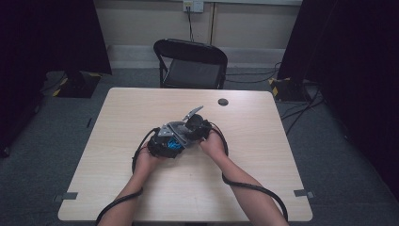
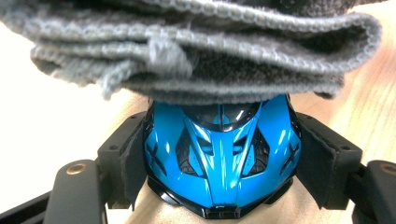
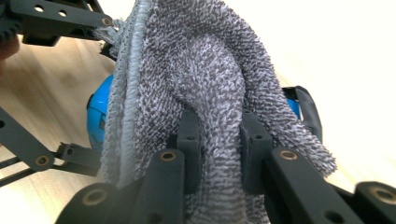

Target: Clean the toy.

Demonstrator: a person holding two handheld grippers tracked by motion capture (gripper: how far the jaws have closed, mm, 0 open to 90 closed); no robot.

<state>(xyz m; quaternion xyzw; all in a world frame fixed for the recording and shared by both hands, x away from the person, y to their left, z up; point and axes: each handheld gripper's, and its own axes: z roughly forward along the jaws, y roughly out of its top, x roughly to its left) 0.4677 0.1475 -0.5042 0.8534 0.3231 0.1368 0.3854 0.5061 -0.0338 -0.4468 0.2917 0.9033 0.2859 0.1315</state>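
Observation:
In the left gripper view a glossy blue helmet with a dark visor sits between the two black jaws, with my left gripper shut on it. A folded grey cloth lies across the top of the helmet. My right gripper is shut on a fold of the grey cloth, and the blue helmet peeks out behind it. From above, both grippers meet at the table's middle: left gripper, right gripper, with a bit of the blue helmet between them.
The light wooden table has a round dark hole near its far edge. A black folding chair stands behind the table. Cables trail from both grippers along the person's forearms. Dark curtains hang at both sides.

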